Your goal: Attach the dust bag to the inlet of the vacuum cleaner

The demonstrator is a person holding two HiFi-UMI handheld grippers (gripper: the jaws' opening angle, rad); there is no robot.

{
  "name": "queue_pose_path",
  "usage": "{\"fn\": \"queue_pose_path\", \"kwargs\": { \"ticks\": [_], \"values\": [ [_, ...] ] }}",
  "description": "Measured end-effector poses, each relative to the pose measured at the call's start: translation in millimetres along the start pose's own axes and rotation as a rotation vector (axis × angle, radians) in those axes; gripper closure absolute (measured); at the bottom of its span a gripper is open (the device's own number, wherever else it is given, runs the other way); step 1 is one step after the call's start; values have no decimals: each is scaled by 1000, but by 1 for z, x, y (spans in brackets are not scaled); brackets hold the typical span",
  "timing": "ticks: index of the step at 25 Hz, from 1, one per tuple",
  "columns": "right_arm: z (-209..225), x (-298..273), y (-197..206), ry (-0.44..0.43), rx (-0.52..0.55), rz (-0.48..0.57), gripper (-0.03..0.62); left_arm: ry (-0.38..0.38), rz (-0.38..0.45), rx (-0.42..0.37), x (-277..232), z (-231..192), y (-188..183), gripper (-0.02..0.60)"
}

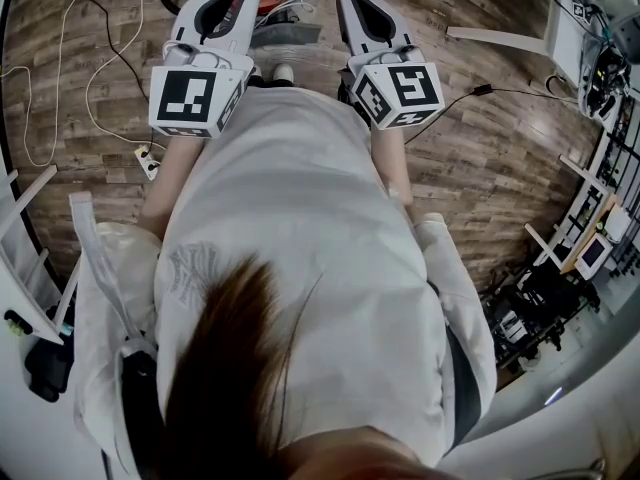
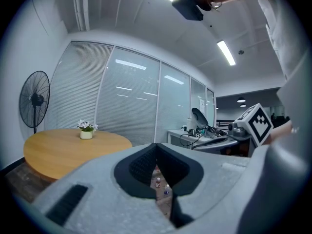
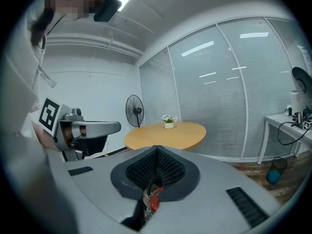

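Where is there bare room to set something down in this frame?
The round table is bare apart from a small flower pot. In the head view, the wood floor is open from the black cable down to the equipment racks. Crowded: those racks, and the looping white cords and power strip on the left.

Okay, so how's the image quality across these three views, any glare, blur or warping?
Head view: heavy fisheye bends the wooden floor at the edges, and the hair nearest the lens is soft. Left gripper view: dark round vignette, ceiling light blown out, reflections streak the glass wall. Right gripper view: same vignette, glass wall curves, evenly lit.
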State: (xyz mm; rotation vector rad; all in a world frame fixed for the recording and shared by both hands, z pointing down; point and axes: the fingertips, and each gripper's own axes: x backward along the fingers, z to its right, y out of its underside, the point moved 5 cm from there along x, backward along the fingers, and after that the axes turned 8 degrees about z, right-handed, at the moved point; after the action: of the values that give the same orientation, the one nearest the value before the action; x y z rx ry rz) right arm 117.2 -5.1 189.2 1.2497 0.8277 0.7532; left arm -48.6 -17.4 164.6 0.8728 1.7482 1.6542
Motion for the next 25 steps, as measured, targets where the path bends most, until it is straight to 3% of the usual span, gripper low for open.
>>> {"fn": "queue_pose_path", "kwargs": {
  "ticks": [25],
  "values": [
    [1,-2,6,-1,2,-14,592,-11,-7,6,0,-2,3,565]
  ]
}}
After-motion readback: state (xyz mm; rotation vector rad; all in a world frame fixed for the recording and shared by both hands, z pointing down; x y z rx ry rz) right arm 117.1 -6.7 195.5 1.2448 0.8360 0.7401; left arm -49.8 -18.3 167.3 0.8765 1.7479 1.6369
